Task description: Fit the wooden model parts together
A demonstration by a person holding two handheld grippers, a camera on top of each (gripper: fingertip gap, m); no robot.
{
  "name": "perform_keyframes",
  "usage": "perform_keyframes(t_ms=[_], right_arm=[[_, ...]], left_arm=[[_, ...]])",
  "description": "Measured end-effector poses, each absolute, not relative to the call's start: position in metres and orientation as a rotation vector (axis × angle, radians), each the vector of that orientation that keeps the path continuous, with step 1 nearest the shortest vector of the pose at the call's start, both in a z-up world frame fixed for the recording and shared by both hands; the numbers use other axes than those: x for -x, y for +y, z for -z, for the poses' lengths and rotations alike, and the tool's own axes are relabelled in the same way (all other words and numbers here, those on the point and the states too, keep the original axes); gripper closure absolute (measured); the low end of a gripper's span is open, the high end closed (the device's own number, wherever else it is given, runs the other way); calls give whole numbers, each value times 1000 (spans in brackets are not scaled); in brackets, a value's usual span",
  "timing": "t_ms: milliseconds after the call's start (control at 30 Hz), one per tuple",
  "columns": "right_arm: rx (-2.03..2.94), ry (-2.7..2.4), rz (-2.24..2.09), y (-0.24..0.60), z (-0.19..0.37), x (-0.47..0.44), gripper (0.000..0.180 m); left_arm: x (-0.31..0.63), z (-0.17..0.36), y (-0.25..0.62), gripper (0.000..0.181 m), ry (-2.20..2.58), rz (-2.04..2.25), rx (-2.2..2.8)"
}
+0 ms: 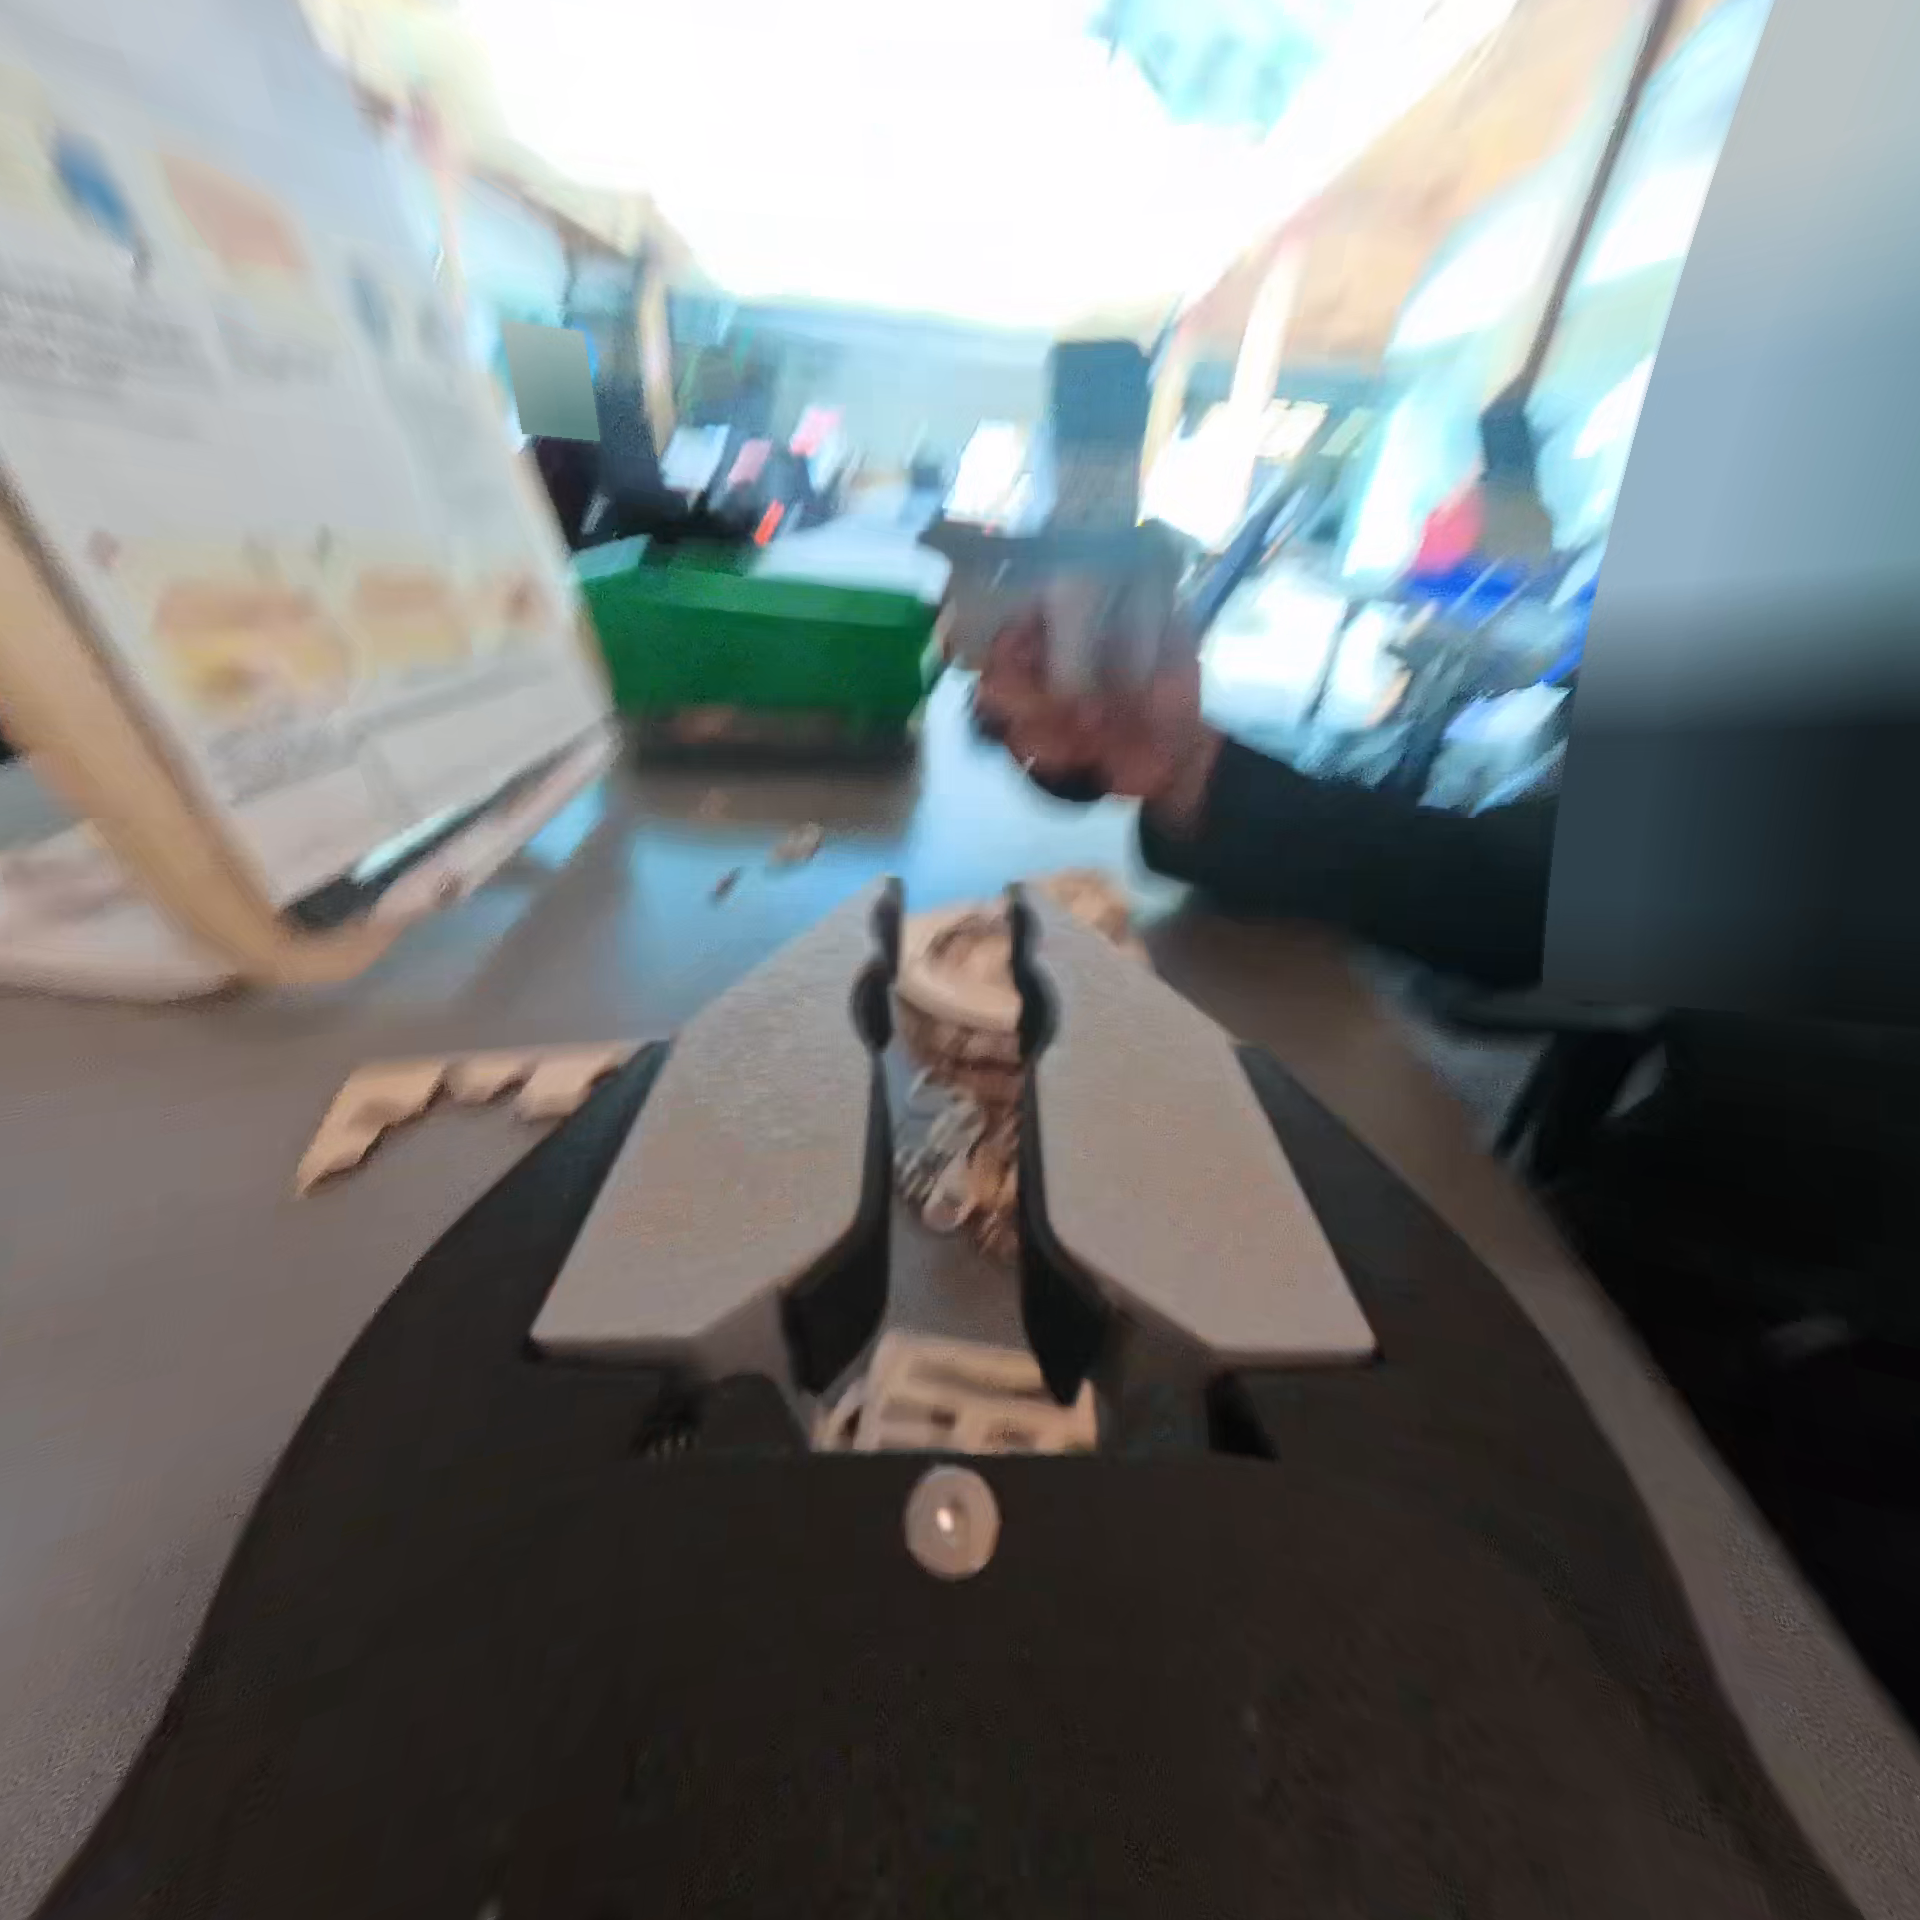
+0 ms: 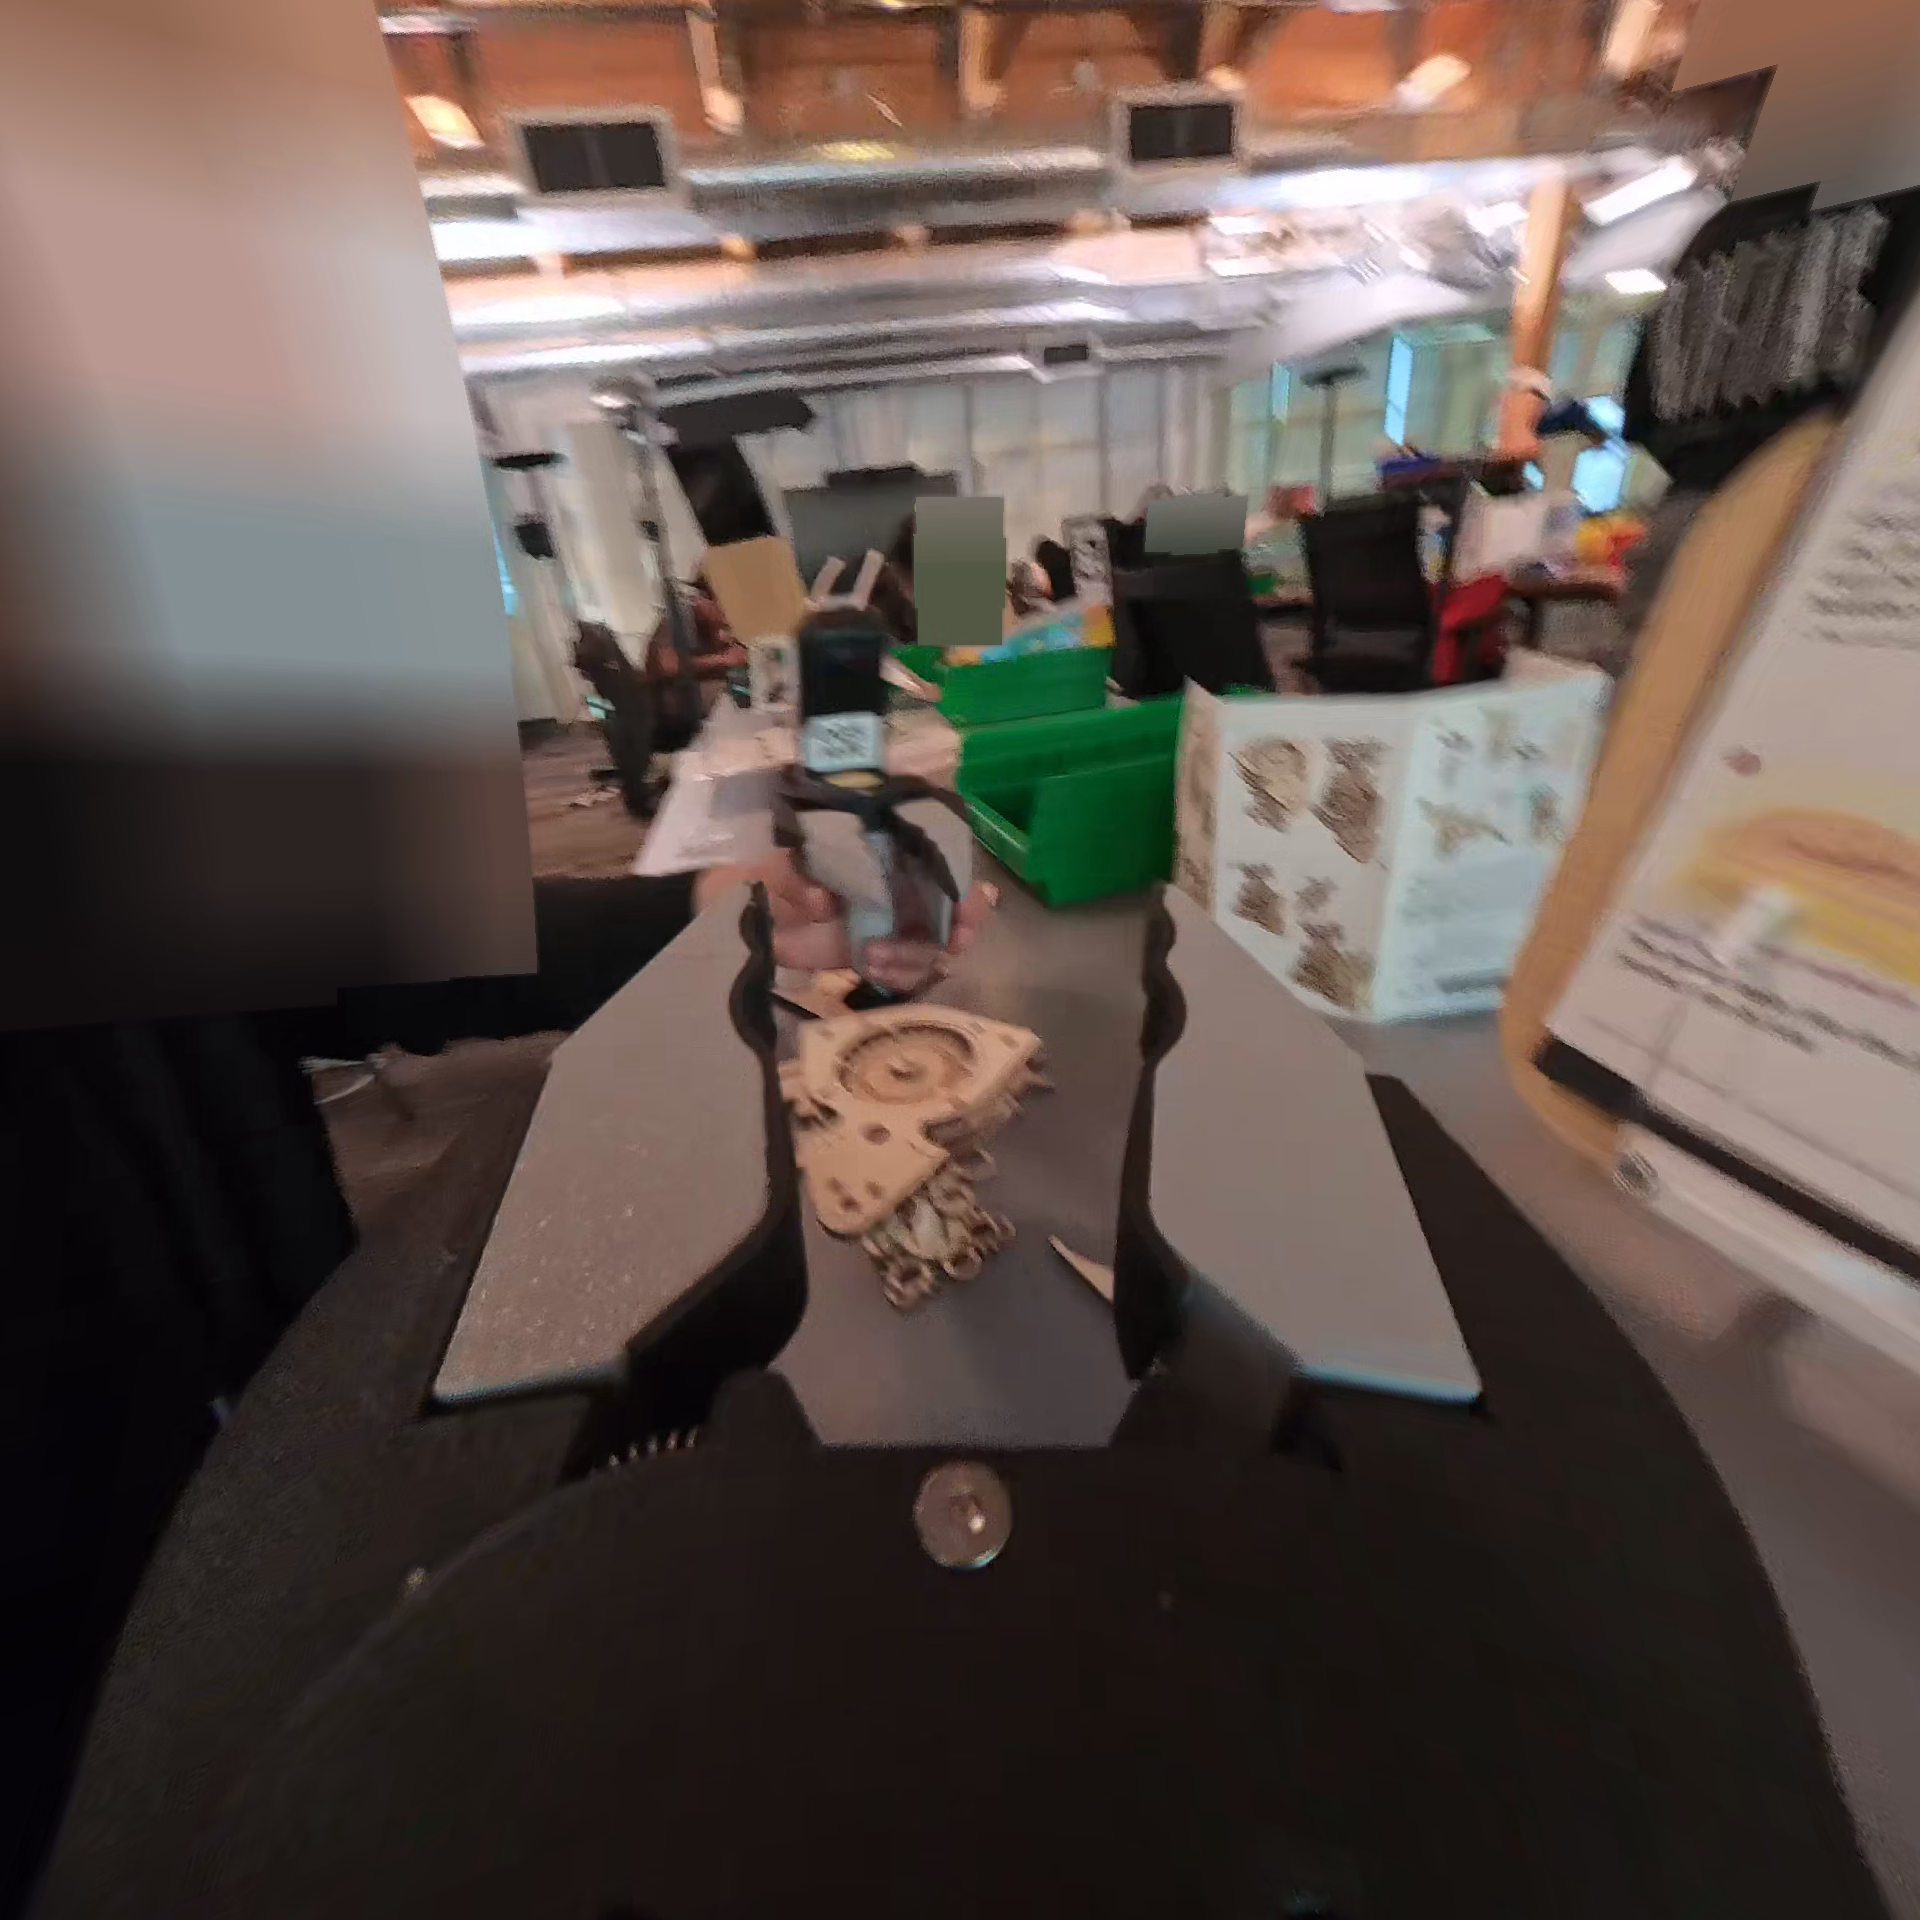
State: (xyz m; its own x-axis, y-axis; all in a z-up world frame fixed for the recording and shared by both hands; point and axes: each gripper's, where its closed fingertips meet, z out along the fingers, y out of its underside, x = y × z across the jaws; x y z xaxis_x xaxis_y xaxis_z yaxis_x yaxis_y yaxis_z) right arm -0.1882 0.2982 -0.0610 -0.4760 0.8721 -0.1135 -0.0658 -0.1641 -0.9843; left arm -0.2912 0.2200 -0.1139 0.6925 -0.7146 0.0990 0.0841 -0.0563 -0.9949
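Observation:
A wooden model assembly [image 1: 954, 1023] of stacked gears and plates sits between the fingers of my left gripper [image 1: 953, 899]. The jaws are nearly together and appear shut on it, low over the grey table [image 1: 156, 1247]. In the right wrist view the same assembly [image 2: 904, 1101] lies between the wide-open, empty fingers of my right gripper [image 2: 956, 909], nearer the left finger. The left gripper [image 2: 868, 894], held by a hand, shows just beyond the assembly. A flat jagged wooden part [image 1: 447, 1101] lies on the table to the left. Both views are blurred.
An instruction sheet on a tan stand [image 1: 260, 520] leans at the left; it also shows in the right wrist view [image 2: 1714, 831]. Green bins [image 2: 1060, 800] and a white folded leaflet with model pictures [image 2: 1382, 831] stand behind. A small wood scrap [image 2: 1081, 1268] lies by the right finger.

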Motion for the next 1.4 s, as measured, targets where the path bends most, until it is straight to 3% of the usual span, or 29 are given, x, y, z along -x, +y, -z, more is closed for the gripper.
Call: perform_keyframes(t_ms=[33,100,267,433,667,1400], right_arm=[[1046,-1401,-1676,312,72,191,111],[1214,-1448,-1531,336,103,197,105],[1429,-1494,-1238,372,150,200,110],[1484,-1474,-1145,385,163,203,117],[1532,-1480,-1062,394,179,207,122],[1482,-1587,-961,380,190,218,129]], left_arm=[[296,131,228,151,542,613,1609],[301,158,233,155,554,516,1777],[300,174,228,152,493,600,1910],[313,189,228,151,439,512,1966],[321,155,213,140,414,547,1803],[341,170,214,149,354,533,1881]])
